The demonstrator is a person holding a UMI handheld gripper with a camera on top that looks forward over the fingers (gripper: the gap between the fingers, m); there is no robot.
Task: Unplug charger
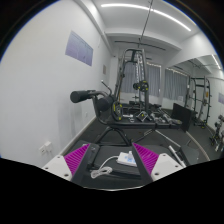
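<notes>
White charger (124, 159) with cord (101, 172) lying between open tongs (112, 160), untouched; gym machine (130, 85) well beyond

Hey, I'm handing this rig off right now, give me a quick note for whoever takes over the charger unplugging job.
Gripper: open, holding nothing, fingers apart and aimed down at the floor.
Charger: white block lying on the dark floor between the fingers, its white cable looping toward the nearer finger.
Wall outlet: low on the white wall, off to the side.
Done: nothing gripped.
Left: close on the charger and pull it free; whether it is plugged in cannot be told from here.
</notes>
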